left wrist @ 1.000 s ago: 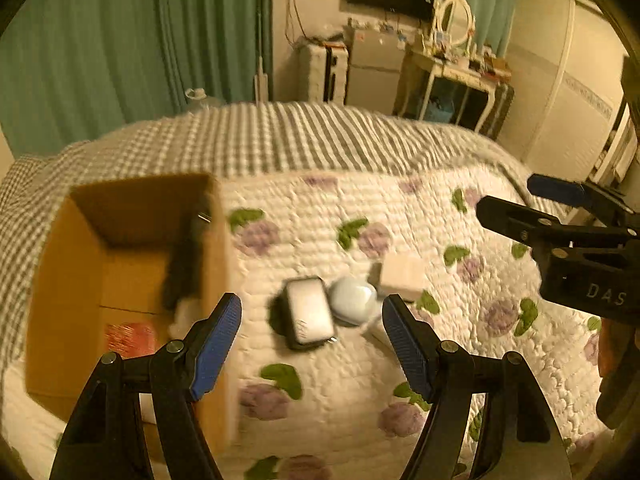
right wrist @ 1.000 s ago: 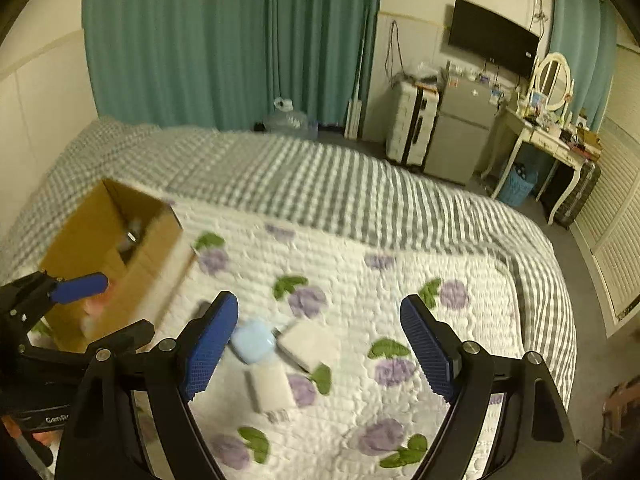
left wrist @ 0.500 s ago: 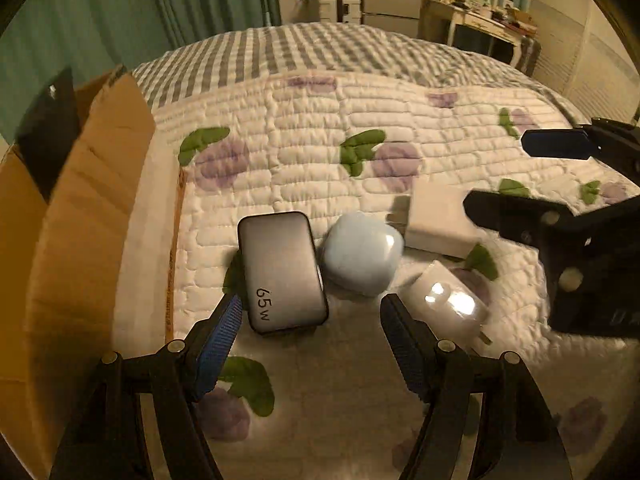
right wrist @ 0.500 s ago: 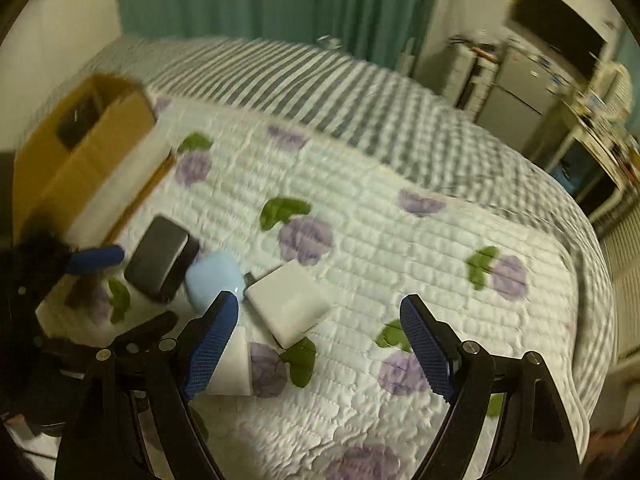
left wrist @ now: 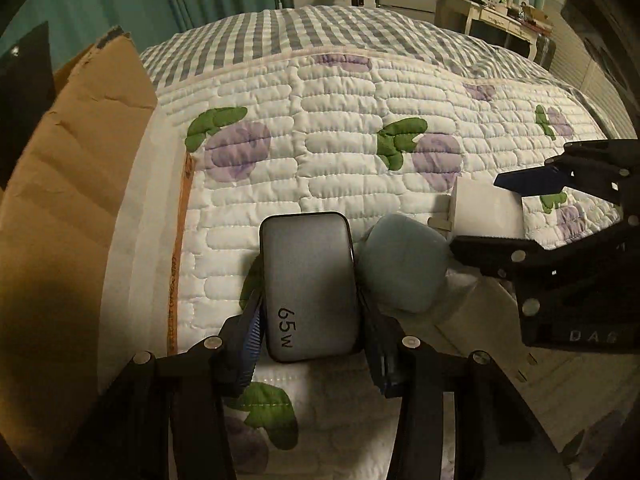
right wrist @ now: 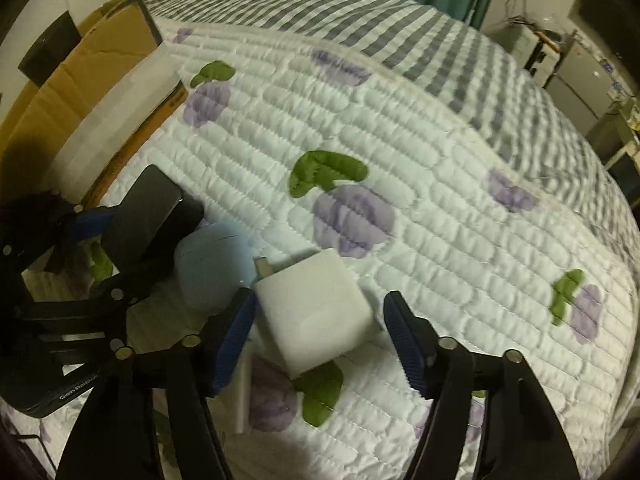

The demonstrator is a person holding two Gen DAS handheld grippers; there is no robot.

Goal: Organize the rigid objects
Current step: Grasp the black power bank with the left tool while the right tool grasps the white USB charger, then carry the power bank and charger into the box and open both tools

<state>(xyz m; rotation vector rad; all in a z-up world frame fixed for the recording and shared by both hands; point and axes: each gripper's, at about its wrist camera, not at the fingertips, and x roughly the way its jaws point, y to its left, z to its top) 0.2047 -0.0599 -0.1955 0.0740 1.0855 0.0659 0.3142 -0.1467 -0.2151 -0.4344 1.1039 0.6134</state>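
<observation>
A grey charger (left wrist: 308,288) marked 65W lies on the quilt between the fingers of my left gripper (left wrist: 312,340). Its jaws are closing and both blue pads (left wrist: 250,344) sit against the charger's long sides. Right of it rests a light blue rounded case (left wrist: 404,264). A white cube charger (right wrist: 316,308) with a plug prong lies between the fingers of my right gripper (right wrist: 320,336). Those jaws are closing too, with a gap still showing at the right pad (right wrist: 404,344). In the right wrist view the left gripper (right wrist: 116,248) straddles the grey charger (right wrist: 152,216).
An open cardboard box (left wrist: 60,200) stands on the bed at the left, close to the grey charger. A flat white item (right wrist: 244,392) lies under the right gripper's left finger. The flowered quilt (right wrist: 440,200) stretches away to the right. Furniture stands beyond the bed.
Both grippers have come down onto the quilt. The left jaws narrowed onto the grey charger. The right jaws narrowed around the white cube charger.
</observation>
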